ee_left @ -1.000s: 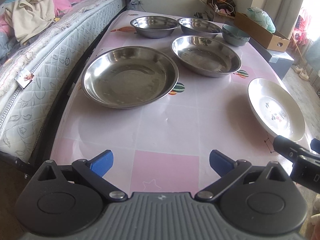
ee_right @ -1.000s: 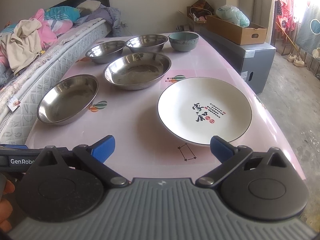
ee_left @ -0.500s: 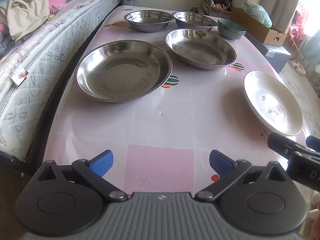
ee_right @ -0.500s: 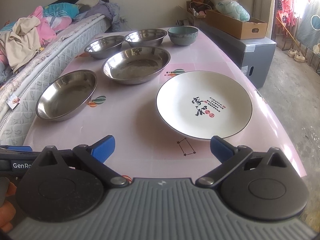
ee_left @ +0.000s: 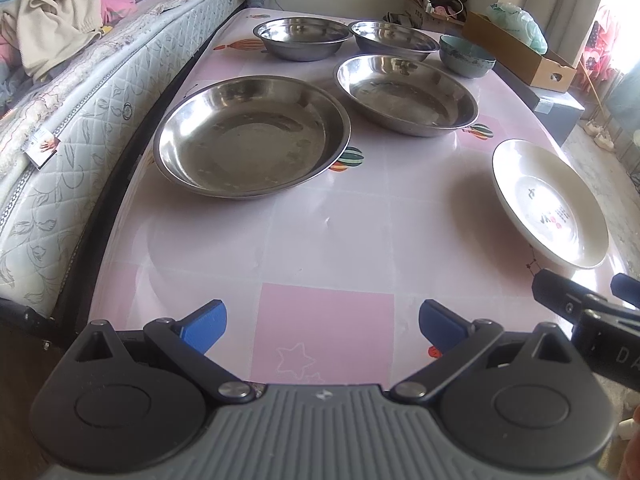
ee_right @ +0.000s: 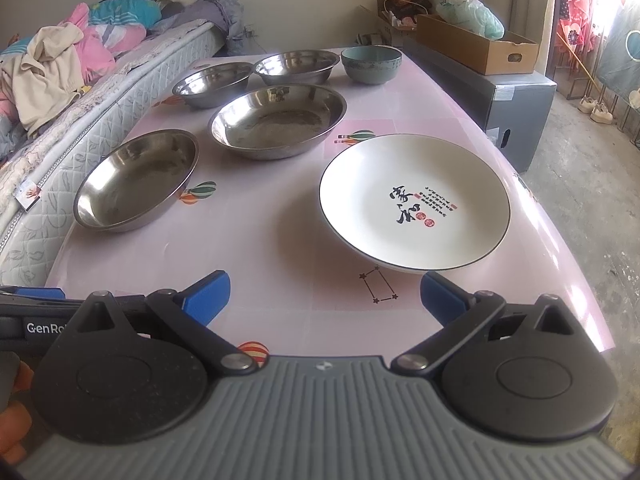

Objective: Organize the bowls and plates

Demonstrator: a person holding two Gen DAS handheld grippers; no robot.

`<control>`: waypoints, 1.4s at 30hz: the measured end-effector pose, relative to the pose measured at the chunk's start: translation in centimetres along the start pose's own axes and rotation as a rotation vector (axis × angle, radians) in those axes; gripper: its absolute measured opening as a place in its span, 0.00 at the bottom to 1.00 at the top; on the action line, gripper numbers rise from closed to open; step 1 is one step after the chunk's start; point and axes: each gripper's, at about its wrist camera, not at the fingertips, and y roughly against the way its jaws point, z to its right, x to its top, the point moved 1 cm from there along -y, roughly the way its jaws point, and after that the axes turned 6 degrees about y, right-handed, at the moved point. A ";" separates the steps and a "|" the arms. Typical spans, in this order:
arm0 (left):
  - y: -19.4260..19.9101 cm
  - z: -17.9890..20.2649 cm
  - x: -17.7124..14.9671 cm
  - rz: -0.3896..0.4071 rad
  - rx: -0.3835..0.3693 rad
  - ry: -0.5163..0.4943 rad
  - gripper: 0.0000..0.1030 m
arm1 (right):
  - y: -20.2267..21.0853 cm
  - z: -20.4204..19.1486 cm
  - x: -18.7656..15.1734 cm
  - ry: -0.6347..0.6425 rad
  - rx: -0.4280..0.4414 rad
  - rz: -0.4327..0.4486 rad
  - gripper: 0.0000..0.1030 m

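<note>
Six dishes total: all sitting on the table, none stacked, none touching a gripper.
Steel plates: two wide shallow ones, the near-left one (ee_left: 252, 136) close to the bed-side edge, the other (ee_left: 406, 94) just behind and to its right.
Steel bowls: two smaller deeper ones at the far end, left (ee_left: 302, 37) and right (ee_left: 394, 40), side by side.
Ceramic bowl: one, teal-ish (ee_right: 371, 64), just right of the steel bowls in the back row.
White plate: one (ee_right: 414, 202), dark rim, black calligraphy and red stamps in the middle, near the right edge, well apart from the steel stuff.
Left gripper: (ee_left: 322, 324) blue pads spread wide, nothing between them, hovering over the near edge.
Right gripper: (ee_right: 324, 294) also wide open and empty, right finger just short of the white plate's near rim.
Table: (ee_left: 328, 248) glossy pink-and-white checked cover with little balloon and star prints.
Room: mattress (ee_left: 80, 112) tight against the table's left side with clothes piled on it, cardboard box (ee_right: 476, 46) on a grey cabinet (ee_right: 516, 104) to the right, bare concrete floor.
</note>
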 end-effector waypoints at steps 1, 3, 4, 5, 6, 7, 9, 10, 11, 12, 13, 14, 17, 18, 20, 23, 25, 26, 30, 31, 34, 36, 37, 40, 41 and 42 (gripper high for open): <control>0.0 0.0 0.0 0.000 0.001 0.001 1.00 | 0.0 0.0 0.0 0.001 0.002 -0.001 0.99; 0.0 -0.1 0.0 0.000 0.002 0.003 1.00 | 0.0 -0.1 0.0 0.003 0.004 -0.001 0.99; 0.0 -0.1 0.0 -0.001 0.002 0.004 1.00 | -0.1 -0.1 0.0 0.005 0.005 -0.002 0.99; 0.0 -0.1 0.0 -0.002 0.002 0.004 1.00 | -0.1 -0.1 0.0 0.006 0.005 -0.002 0.99; 0.0 -0.1 -0.1 -0.002 0.003 0.004 1.00 | -0.1 -0.1 0.0 0.007 0.006 -0.003 0.99; 0.0 -0.1 -0.1 -0.003 0.004 0.003 1.00 | -0.1 -0.1 0.0 0.006 0.007 -0.003 0.99; 0.1 -0.1 -0.1 -0.003 0.003 0.001 1.00 | -0.1 -0.1 -0.1 0.005 0.009 -0.003 0.99; 0.1 -0.1 -0.1 -0.002 0.002 0.001 1.00 | -0.2 -0.1 -0.1 0.004 0.009 -0.003 0.99; 0.0 -0.1 -0.1 -0.003 0.001 0.003 1.00 | -0.2 -0.2 -0.1 0.004 0.009 -0.003 0.99; 0.0 -0.1 -0.1 -0.004 0.001 0.003 1.00 | -0.3 -0.2 -0.1 0.003 0.009 -0.006 0.99; 0.0 -0.1 0.0 -0.005 -0.001 0.003 1.00 | -0.3 -0.2 -0.1 0.004 0.008 -0.008 0.99; -0.1 -0.1 0.0 -0.007 -0.001 0.004 1.00 | -0.3 -0.2 -0.1 0.004 0.007 -0.008 0.99; -0.2 -0.1 0.0 -0.011 0.002 0.001 1.00 | -0.3 -0.4 -0.1 0.007 0.006 -0.004 0.99; -0.2 -0.1 0.0 -0.010 0.003 0.001 1.00 | -0.3 -0.4 -0.1 0.006 0.008 -0.004 0.99; -0.2 -0.1 0.0 -0.009 0.002 0.001 1.00 | -0.4 -0.4 -0.1 0.003 0.010 -0.005 0.99; -0.2 -0.1 0.0 -0.010 0.003 0.001 1.00 | -0.4 -0.2 -0.1 0.001 0.015 -0.008 0.99; -0.2 -0.1 0.0 -0.011 0.003 -0.001 1.00 | -0.4 -0.2 -0.1 0.002 0.014 -0.006 0.99; -0.2 -0.1 0.0 -0.011 0.004 -0.001 1.00 | -0.4 -0.3 -0.1 0.002 0.015 -0.005 0.99; -0.3 -0.1 0.0 -0.012 0.009 -0.005 1.00 | -0.4 -0.2 -0.2 0.000 0.015 -0.004 0.99; -0.4 -0.1 0.1 -0.012 0.012 -0.008 1.00 | -0.4 -0.2 -0.1 -0.001 0.016 -0.004 0.99; -0.8 -0.5 0.8 -0.001 0.036 -0.012 1.00 | -0.4 -0.1 0.2 -0.005 0.017 0.005 0.99; -1.2 -1.5 2.2 0.028 0.068 -0.010 1.00 | -0.3 0.1 1.0 -0.008 0.022 0.028 0.99; -1.6 -2.3 3.2 0.047 0.090 -0.002 1.00 | -0.1 0.2 1.6 -0.007 0.025 0.048 0.99; -2.0 -5.1 7.4 0.124 0.168 0.041 1.00 | 0.2 0.8 4.2 -0.003 0.046 0.128 0.99; -1.8 -6.0 8.7 0.157 0.193 0.056 1.00 | 0.2 1.0 5.5 0.000 0.056 0.158 0.99; -1.6 -6.8 10.2 0.189 0.215 0.067 1.00 | 0.2 1.2 6.5 0.006 0.061 0.177 0.99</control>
